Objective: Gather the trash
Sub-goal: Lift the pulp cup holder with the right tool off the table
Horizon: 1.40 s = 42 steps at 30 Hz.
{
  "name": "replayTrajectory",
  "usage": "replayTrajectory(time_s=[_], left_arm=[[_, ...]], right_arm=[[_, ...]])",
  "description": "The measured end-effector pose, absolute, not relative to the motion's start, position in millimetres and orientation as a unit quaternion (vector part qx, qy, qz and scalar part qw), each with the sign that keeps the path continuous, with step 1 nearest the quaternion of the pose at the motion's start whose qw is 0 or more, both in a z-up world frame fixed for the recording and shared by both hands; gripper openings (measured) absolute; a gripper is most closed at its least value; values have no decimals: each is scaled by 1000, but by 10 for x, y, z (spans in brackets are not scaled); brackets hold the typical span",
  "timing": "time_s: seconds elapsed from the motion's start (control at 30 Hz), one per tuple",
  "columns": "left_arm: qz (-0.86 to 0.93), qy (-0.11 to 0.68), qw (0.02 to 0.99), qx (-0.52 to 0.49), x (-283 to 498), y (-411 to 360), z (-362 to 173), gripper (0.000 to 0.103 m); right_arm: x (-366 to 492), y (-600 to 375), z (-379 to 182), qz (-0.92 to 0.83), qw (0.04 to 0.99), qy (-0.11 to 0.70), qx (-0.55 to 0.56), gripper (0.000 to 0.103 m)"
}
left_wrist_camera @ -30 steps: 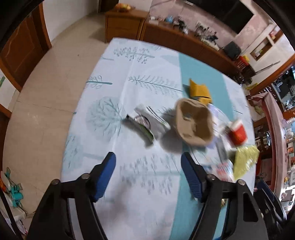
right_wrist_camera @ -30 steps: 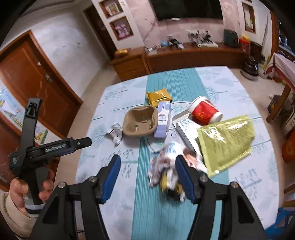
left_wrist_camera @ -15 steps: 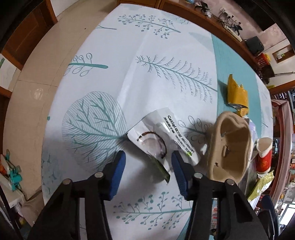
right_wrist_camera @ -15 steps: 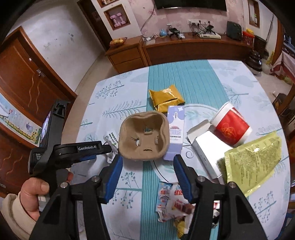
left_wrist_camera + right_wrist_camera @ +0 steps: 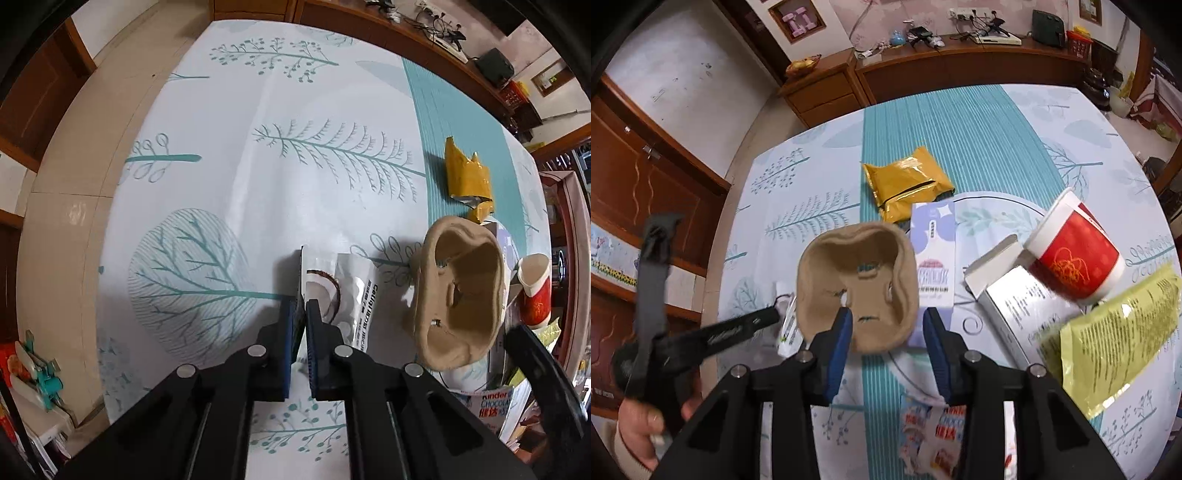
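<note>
Left tool [image 5: 303, 314]: blue pads pressed together on the near-left edge of the white coconut sachet [image 5: 341, 291], which lies flat on the surface [image 5: 229, 122] toward its left side, just beside the moulded-pulp cup carrier [image 5: 858, 286]. Only a thin margin of film looks caught. Judgement: lift slowly and straight up; a sideways drag could slip the film out of the pads or push it under the carrier.

Right tool [image 5: 888, 328]: jaws closing, with the near rim of the cup carrier between them. The carrier sits at mid-surface on the teal stripe, touching the lilac carton [image 5: 932, 254] on its right. The right pad stands against or just off that carton; which, I cannot tell. Judgement: pinch the carrier's rim alone, keeping the carton out of the grip, and close gently, since pulp walls crush.

Remaining trash to the right:
- gold pouch [image 5: 908, 182], toward the far edge;
- open white box [image 5: 1015, 295];
- red paper cup [image 5: 1075, 251], tipped against the box;
- yellow-green packet [image 5: 1115, 332], near the right edge;
- crumpled wrappers [image 5: 931, 432], at the near edge.
</note>
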State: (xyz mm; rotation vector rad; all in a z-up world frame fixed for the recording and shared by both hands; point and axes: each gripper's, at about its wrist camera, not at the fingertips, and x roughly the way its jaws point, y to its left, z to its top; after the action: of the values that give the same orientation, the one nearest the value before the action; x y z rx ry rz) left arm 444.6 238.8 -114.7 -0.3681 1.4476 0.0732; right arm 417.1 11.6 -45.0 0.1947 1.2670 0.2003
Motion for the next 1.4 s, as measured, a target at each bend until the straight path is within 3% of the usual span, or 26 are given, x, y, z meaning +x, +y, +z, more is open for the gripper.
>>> replayTrajectory(time_s=[0.7, 0.87, 0.93, 1.0, 1.1, 1.2, 1.4], left_arm=[[35, 645, 740, -188, 4183, 2906, -986, 5], [29, 645, 739, -194, 4144, 2926, -992, 5], [20, 643, 738, -203, 4147, 2913, -984, 12], [15, 640, 740, -209, 4155, 2898, -964, 37], [2, 632, 745, -212, 4175, 2850, -890, 63], [-17, 629, 751, -199, 4216, 2749, -818, 74], [-36, 649, 748, -136, 4315, 2463, -845, 75]], right_arm=[[4426, 483, -831, 115, 772, 620, 82, 30], [4382, 460, -931, 115, 765, 626, 103, 13], [4339, 444, -892, 113, 770, 619, 104, 12], [4310, 419, -848, 109, 775, 613, 106, 12], [4281, 358, -760, 108, 782, 602, 120, 12], [4255, 288, -626, 107, 792, 585, 140, 12], [4211, 172, -300, 96, 820, 543, 157, 12]])
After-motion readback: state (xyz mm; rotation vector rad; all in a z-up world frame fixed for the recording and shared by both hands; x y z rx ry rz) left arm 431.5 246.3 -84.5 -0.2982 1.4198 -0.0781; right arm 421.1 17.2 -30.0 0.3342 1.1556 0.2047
